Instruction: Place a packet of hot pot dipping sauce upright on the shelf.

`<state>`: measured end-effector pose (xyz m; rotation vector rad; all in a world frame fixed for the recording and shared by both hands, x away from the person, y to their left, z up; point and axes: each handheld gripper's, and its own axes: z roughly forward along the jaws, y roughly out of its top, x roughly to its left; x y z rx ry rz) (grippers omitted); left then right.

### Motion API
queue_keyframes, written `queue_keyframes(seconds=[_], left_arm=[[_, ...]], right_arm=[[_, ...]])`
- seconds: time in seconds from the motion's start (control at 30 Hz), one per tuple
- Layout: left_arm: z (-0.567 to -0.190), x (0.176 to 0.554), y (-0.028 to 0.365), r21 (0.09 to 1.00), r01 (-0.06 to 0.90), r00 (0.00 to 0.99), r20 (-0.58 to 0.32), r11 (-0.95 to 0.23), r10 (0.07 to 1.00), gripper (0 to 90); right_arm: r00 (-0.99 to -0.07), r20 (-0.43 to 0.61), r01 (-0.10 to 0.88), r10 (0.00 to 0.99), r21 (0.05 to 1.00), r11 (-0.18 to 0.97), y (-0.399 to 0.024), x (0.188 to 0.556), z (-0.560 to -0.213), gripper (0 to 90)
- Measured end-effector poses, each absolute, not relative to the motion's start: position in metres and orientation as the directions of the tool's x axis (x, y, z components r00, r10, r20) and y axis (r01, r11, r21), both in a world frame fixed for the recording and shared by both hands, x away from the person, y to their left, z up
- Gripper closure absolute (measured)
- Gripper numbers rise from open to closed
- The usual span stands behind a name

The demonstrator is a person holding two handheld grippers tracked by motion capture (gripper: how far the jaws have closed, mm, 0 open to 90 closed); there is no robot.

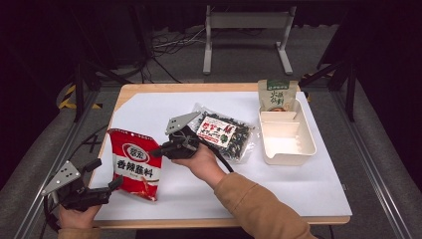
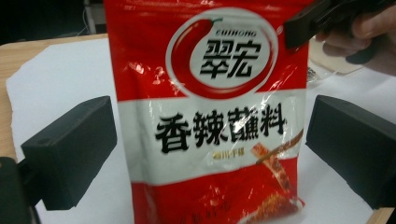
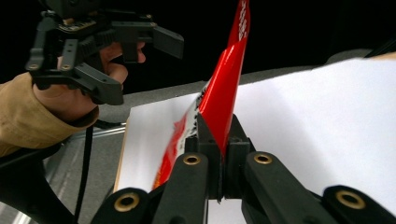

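A red and white seasoning pouch (image 1: pixel 135 163) with black characters stands upright off the white sheet. My right gripper (image 1: pixel 156 150) is shut on its upper right edge; the right gripper view shows the jaws (image 3: pixel 219 135) pinching the thin red edge (image 3: pixel 226 84). My left gripper (image 1: pixel 107 173) is open at the table's front left, its fingertips close to the pouch's lower left side. In the left gripper view the pouch (image 2: pixel 210 116) faces the camera beyond the wide-apart pads (image 2: pixel 70 149), which do not touch it. The right gripper's jaw (image 2: pixel 303 21) shows at the pouch's top right.
A clear bag of dark snacks (image 1: pixel 224 133) with a red and white label lies mid-table. A white two-compartment tray (image 1: pixel 303 149) sits at the right, with a green pouch (image 1: pixel 277 94) leaning at its far end. A white sheet (image 1: pixel 298 189) covers the wooden table.
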<state>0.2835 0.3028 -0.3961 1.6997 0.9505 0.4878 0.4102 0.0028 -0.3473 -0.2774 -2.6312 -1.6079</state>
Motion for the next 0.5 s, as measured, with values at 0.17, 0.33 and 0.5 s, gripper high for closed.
queue_keyframes(seconds=[0.17,0.33,0.5], left_arm=[[-0.396,0.284,0.303,0.93,0.353,0.597,-0.137,-0.105,0.79,2.1],[-0.397,0.286,0.302,0.927,0.36,0.6,-0.141,-0.108,0.788,2.2],[-0.398,0.289,0.301,0.925,0.364,0.604,-0.145,-0.109,0.784,2.2]], right_arm=[[-0.987,0.087,0.139,0.137,0.887,0.44,-0.005,0.406,-0.334,89.3],[-0.988,-0.004,0.07,0.156,0.881,0.468,-0.017,0.4,-0.319,89.3],[-0.982,-0.062,0.039,0.179,0.859,0.51,-0.033,0.401,-0.307,89.3]])
